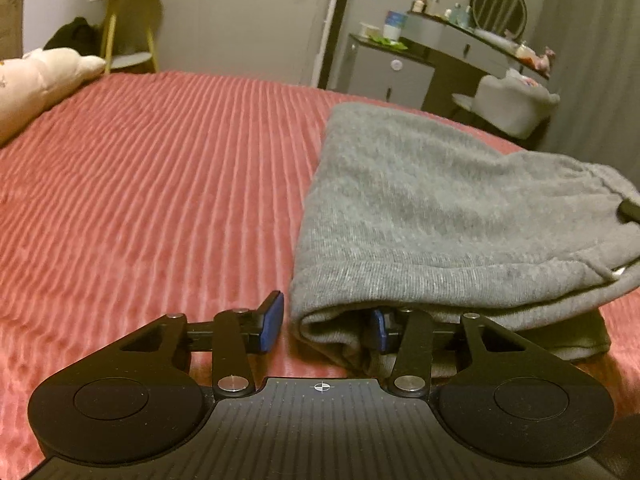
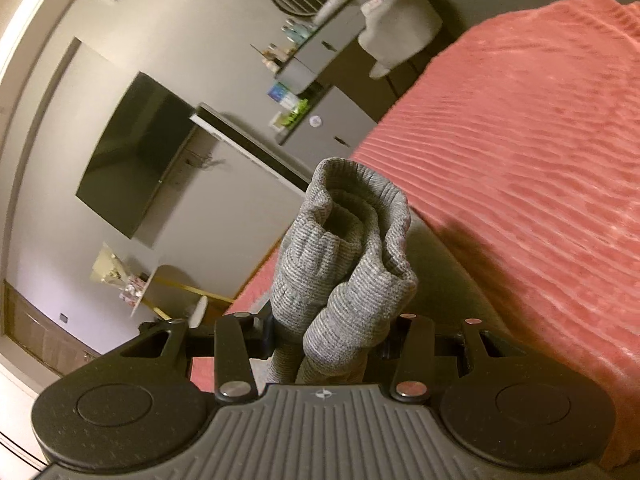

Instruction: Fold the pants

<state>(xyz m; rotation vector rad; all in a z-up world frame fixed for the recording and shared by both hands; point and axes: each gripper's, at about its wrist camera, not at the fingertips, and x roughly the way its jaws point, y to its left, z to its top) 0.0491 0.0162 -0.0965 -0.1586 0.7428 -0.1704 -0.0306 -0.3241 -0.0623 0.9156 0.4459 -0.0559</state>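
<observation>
Gray knit pants [image 1: 432,216] lie folded into a thick bundle on a bed covered by a ribbed coral-red bedspread [image 1: 160,184], toward the side of the bed nearest a dark vanity desk [image 1: 452,52]. The left gripper [image 1: 326,326] sits low at the near corner of the bundle, its blue-padded fingers [image 1: 274,318] parted: one finger stands clear on the bedspread just outside the fabric's folded edge, while the other is tucked into the layers of the fold. A roll of gray cloth lies between the two pads, but a gap shows beside the outer pad, so this tool is straddling the corner rather than squeezing it.

In the right wrist view, sharply rolled so that the bedspread [image 2: 540,160] fills the right of the frame, the right gripper [image 2: 324,340] is clenched on the ribbed cuffs [image 2: 344,256] of the pants. The doubled cuffs stand up between its fingers in a bunched column, raised off the bedspread.

Beyond the bed, relative to the vanity desk: a pale upholstered chair [image 1: 516,104] stands just in front of it, a round ribbed mirror [image 1: 500,4] rests on top, and a wall-mounted television [image 2: 132,152] hangs well apart along the gray wall. A cream plush pillow [image 1: 40,80] lies at the far left edge of the bed.
</observation>
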